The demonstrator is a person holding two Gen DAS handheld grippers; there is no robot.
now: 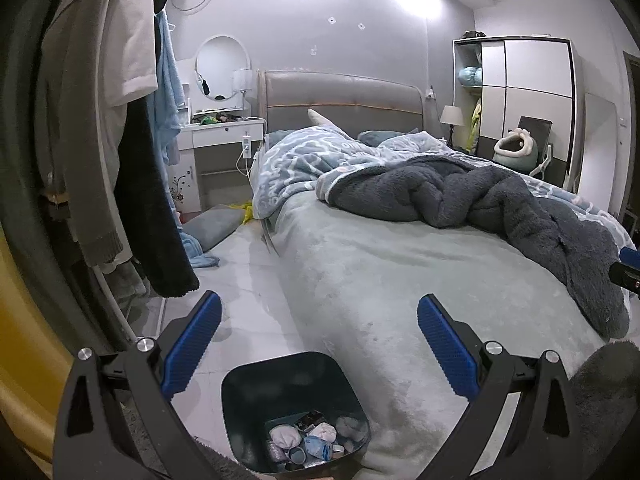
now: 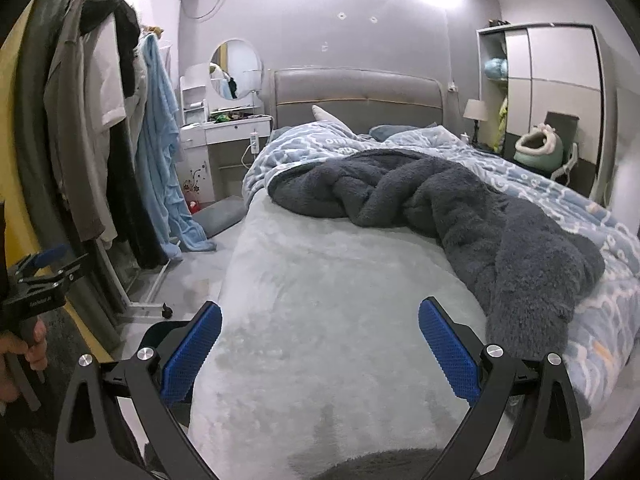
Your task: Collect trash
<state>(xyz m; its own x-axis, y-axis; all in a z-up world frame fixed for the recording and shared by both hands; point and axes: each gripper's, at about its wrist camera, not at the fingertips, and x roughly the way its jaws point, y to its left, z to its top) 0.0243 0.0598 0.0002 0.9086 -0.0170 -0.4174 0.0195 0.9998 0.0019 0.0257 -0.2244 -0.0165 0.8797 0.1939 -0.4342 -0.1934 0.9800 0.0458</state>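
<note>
Left wrist view: left gripper point(image 1: 319, 344) is hanging released, blue pads point(image 1: 192, 346) spread wide with nothing between them. The dark trash bin point(image 1: 240, 392) is sitting on the pale floor point(image 1: 248, 280) at 6 o'clock, just below and between the fingers, against the near corner of the bed point(image 1: 400, 280). Trash point(image 1: 308, 440) is lying in the bin's bottom: crumpled whitish tissues, a bluish wrapper, a small dark packet; individual pieces are hard to make out. The bin's lower edge is being cut off by the frame and by a grey fuzzy sleeve at 6 o'clock.

Right wrist view: right gripper point(image 2: 320, 346) is also hanging released, pads apart over the grey-green bedsheet point(image 2: 320, 280), holding nothing. Only a dark sliver of the bin point(image 2: 160, 330) is showing at 8 o'clock, mostly hidden behind the left finger. The left gripper point(image 2: 46, 270) is appearing at 9 o'clock, its grip held in a hand point(image 2: 18, 356) cut off by the frame edge.

A dark grey fleece blanket point(image 2: 460, 208) is lying bunched on the bed toward 1 o'clock, over a blue patterned quilt point(image 2: 600, 320). Hanging clothes point(image 1: 100, 120) are filling 9 to 11 o'clock in the left view.
</note>
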